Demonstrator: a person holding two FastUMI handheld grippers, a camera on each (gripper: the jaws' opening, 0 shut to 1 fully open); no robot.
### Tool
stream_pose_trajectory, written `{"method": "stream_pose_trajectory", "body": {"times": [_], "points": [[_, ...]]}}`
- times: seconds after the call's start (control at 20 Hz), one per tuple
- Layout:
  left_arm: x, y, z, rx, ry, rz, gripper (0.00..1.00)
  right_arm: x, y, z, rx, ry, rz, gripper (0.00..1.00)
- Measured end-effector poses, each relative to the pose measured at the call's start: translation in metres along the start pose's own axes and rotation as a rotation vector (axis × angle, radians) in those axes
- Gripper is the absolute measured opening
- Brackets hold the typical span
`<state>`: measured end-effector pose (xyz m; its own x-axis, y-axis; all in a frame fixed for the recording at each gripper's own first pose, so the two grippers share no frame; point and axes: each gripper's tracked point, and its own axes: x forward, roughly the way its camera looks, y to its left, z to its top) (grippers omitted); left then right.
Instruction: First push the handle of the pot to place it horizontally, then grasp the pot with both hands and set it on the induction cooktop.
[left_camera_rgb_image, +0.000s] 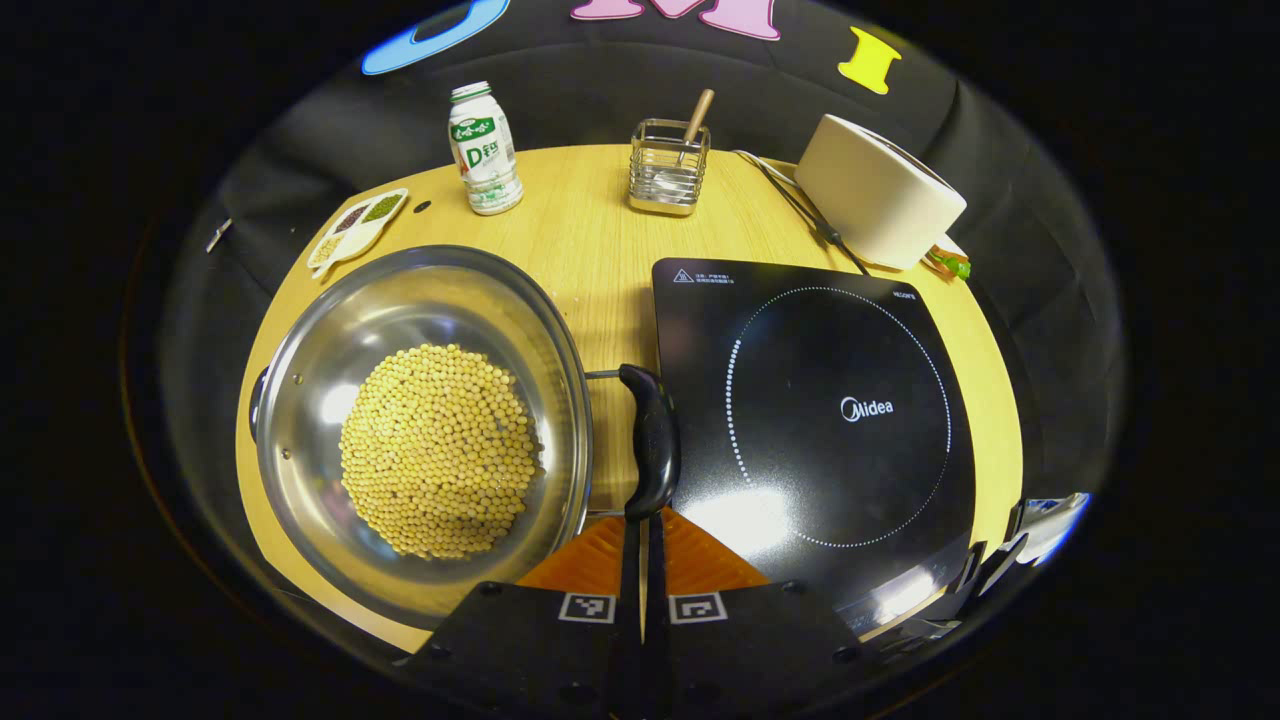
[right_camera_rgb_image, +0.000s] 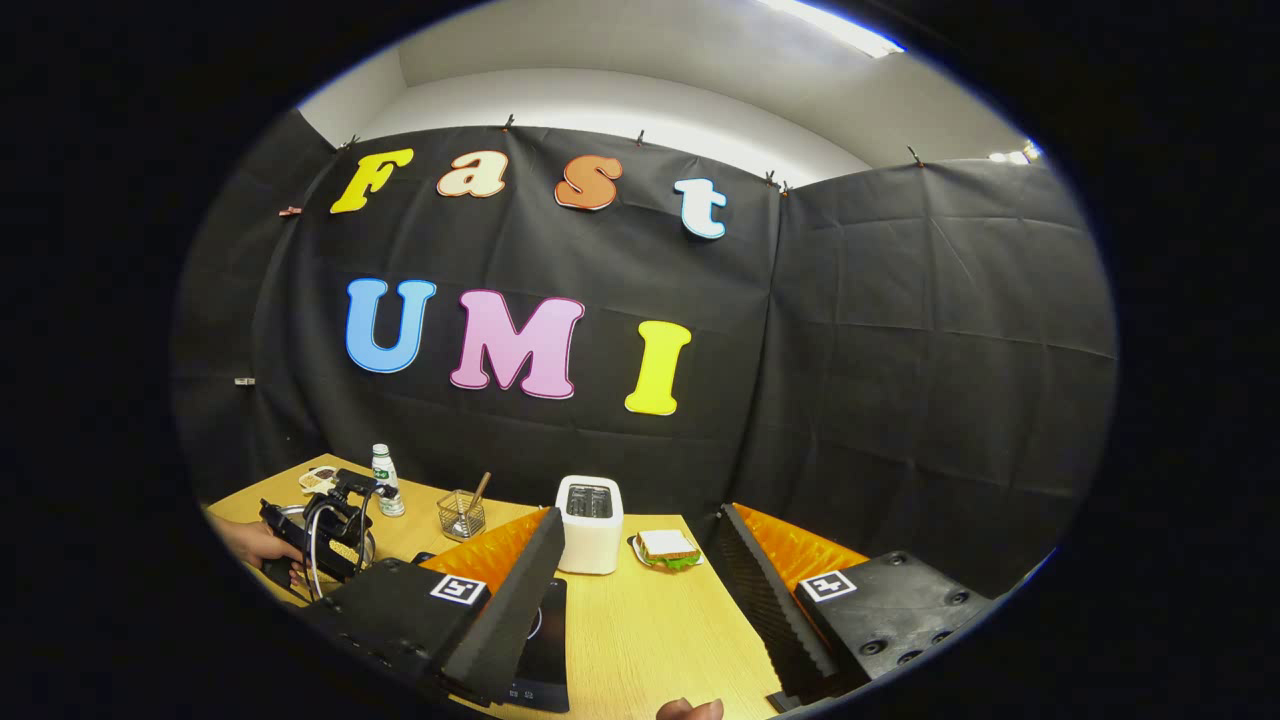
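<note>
A steel pot (left_camera_rgb_image: 300, 400) holding soybeans (left_camera_rgb_image: 440, 450) sits on the left of the wooden table. Its black handle (left_camera_rgb_image: 652, 430) hangs off the right rim and points toward me, lying along the left edge of the black induction cooktop (left_camera_rgb_image: 830, 410). My left gripper (left_camera_rgb_image: 643, 525) is shut, fingers pressed together, with its tips touching the near end of the handle. In the right gripper view, my right gripper (right_camera_rgb_image: 640, 515) hovers wide open above the table with nothing between its fingers. Far to its left, a hand holds the left gripper (right_camera_rgb_image: 325, 535) over the pot (right_camera_rgb_image: 345, 550).
Along the back stand a white bottle (left_camera_rgb_image: 483, 150), a wire holder with a wooden utensil (left_camera_rgb_image: 668, 165) and a white toaster (left_camera_rgb_image: 880, 190) with its cable. A small dish of beans (left_camera_rgb_image: 355, 228) lies behind the pot. A sandwich on a plate (right_camera_rgb_image: 668, 548) sits beside the toaster (right_camera_rgb_image: 590, 520).
</note>
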<state>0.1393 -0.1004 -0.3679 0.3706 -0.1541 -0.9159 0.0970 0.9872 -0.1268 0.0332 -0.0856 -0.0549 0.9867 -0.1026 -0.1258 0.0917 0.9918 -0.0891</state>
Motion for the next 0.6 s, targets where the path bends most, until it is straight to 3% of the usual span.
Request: {"method": "stream_pose_trajectory", "body": {"times": [0.15,0.3,0.4,0.5,0.6], "points": [[-0.014,0.001,0.002,0.002,-0.057,0.018,0.06,0.007,0.004,-0.005,0.005,0.01,0.022,0.98],[-0.043,-0.007,-0.001,0.021,-0.117,-0.013,0.41,0.023,0.018,-0.014,0.021,0.028,0.082,0.98],[-0.063,0.0,-0.003,0.035,-0.154,0.011,0.7,0.036,0.033,-0.022,0.036,0.043,0.141,0.98],[-0.083,0.015,-0.008,0.009,-0.18,0.075,0.85,0.051,0.052,-0.032,0.053,0.062,0.21,0.98],[-0.106,0.027,-0.01,-0.059,-0.201,0.126,0.9,0.065,0.076,-0.048,0.083,0.098,0.284,0.98]]}}
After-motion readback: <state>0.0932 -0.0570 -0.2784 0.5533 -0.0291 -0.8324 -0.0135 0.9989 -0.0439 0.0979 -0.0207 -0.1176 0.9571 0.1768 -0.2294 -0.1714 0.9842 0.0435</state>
